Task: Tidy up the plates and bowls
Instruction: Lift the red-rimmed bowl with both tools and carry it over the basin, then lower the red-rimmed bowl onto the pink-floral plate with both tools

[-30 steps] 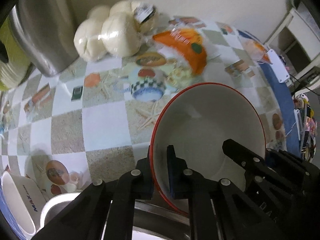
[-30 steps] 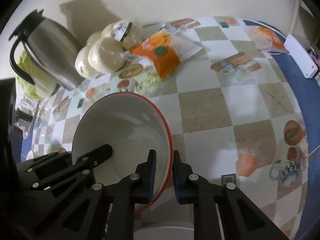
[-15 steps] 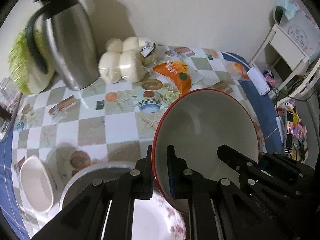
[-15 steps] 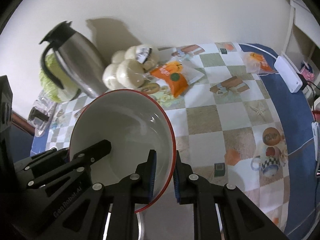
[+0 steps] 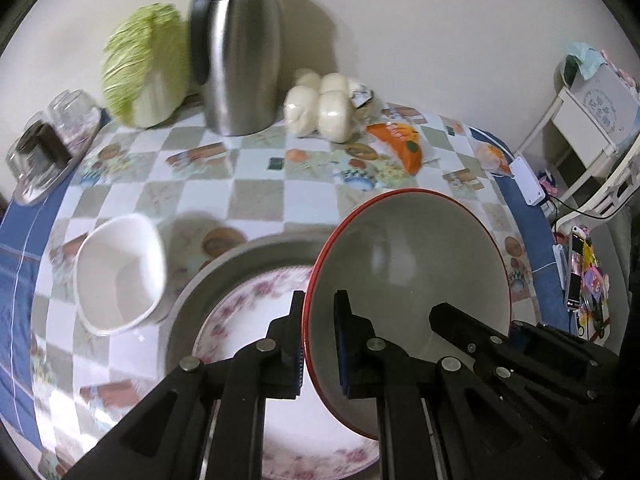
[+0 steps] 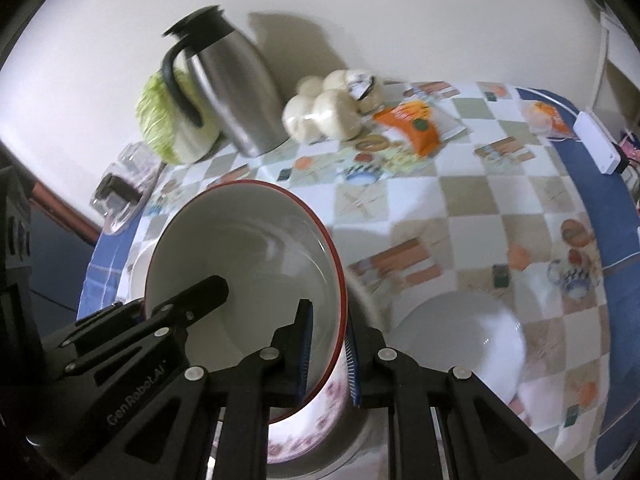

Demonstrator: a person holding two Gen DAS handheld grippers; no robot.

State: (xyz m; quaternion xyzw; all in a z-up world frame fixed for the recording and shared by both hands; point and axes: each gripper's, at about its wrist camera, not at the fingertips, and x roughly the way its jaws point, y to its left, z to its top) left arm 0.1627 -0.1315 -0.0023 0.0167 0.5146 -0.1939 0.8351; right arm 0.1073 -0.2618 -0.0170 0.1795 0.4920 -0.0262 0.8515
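Left gripper (image 5: 318, 340) and right gripper (image 6: 327, 354) each had their jaws clamped on opposite rims of the red-rimmed bowl (image 5: 404, 264), held above a floral plate (image 5: 248, 320) near the table's (image 5: 256, 196) front edge; a white bowl (image 6: 476, 336) sat just beside.

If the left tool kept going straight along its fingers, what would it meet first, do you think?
The left tool, shut on the red-rimmed bowl, points over the floral plate; beyond it, probably the checkered tablecloth, though depth is unclear.

Red-rimmed bowl (image 5: 408, 264) — tilted above floral plate (image 5: 248, 320)
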